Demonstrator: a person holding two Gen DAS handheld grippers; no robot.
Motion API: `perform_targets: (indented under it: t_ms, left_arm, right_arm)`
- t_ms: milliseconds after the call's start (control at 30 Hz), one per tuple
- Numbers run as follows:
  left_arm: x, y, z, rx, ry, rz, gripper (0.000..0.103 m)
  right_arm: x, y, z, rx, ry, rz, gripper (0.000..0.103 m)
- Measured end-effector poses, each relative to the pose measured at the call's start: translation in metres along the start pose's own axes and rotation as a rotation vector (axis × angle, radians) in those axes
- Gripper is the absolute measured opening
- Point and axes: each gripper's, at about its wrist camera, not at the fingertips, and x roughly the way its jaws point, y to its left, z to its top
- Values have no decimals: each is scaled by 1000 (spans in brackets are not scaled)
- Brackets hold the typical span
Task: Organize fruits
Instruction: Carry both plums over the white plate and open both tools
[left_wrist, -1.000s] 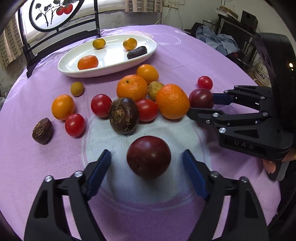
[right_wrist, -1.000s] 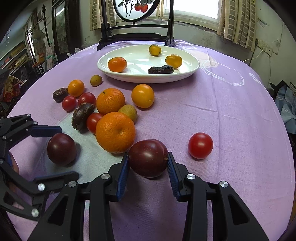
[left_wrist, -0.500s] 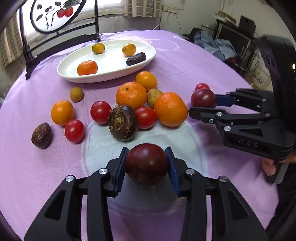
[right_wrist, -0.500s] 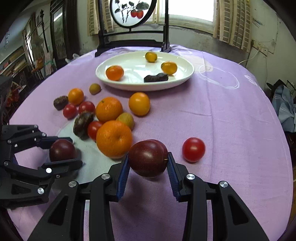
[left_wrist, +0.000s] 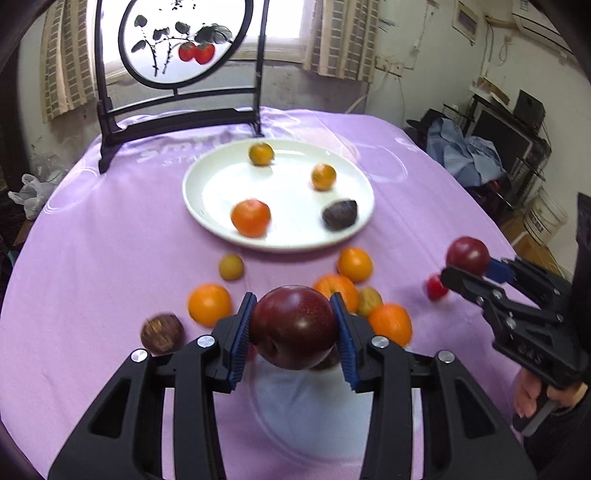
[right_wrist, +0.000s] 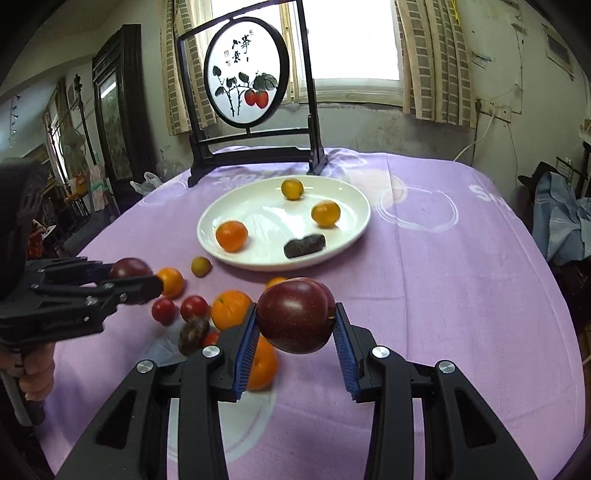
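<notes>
My left gripper (left_wrist: 293, 328) is shut on a dark red plum (left_wrist: 293, 326) and holds it above the table. My right gripper (right_wrist: 295, 325) is shut on a second dark red plum (right_wrist: 295, 315), also lifted; it shows at the right of the left wrist view (left_wrist: 467, 255). A white oval plate (left_wrist: 207, 184) lies beyond, with three small orange fruits and a dark one (left_wrist: 340, 215) on it. Oranges (left_wrist: 209, 304), red tomatoes (right_wrist: 164, 309) and dark brown fruits (left_wrist: 161, 332) lie scattered on the purple cloth between the grippers and the plate.
A black wooden stand with a round painted panel (right_wrist: 245, 77) stands at the table's far edge behind the plate. A pale round patch (left_wrist: 306, 413) marks the cloth under my left gripper. Furniture and clothes crowd the room's right side.
Both grippers have risen from the table with their plums and tilted up toward the plate. One second ago the left gripper was open around its plum; it has since closed on it.
</notes>
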Motion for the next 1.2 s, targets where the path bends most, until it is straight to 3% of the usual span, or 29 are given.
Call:
perform_targets:
  t_ms: [367,667,767,800,833,900,1200]
  left_arm:
    - [46,36,66,-96,4,100,40]
    - [104,60,93,-145,72,179,40]
    - [115,63,93,-158,84,182,41]
    - [117,64,94,-175,81,176,46]
    - [116,65,94,-189,69,164,67]
    - [109,66,95,-218,39,161,85]
    - [73,51,79,-192,23,117,87]
  right_arm:
    - [54,22,61,-85,40,17,40]
    - [126,41,74,-110,182,9,41]
    - [136,43,72,-109,186,-8,44]
    - [136,43,72,-107,178,-12,59]
    - [135,42,72,-104,166,-18,69]
    - [127,41,73,-97,128,-22,69]
    - [98,27,63,-56,103,12,69]
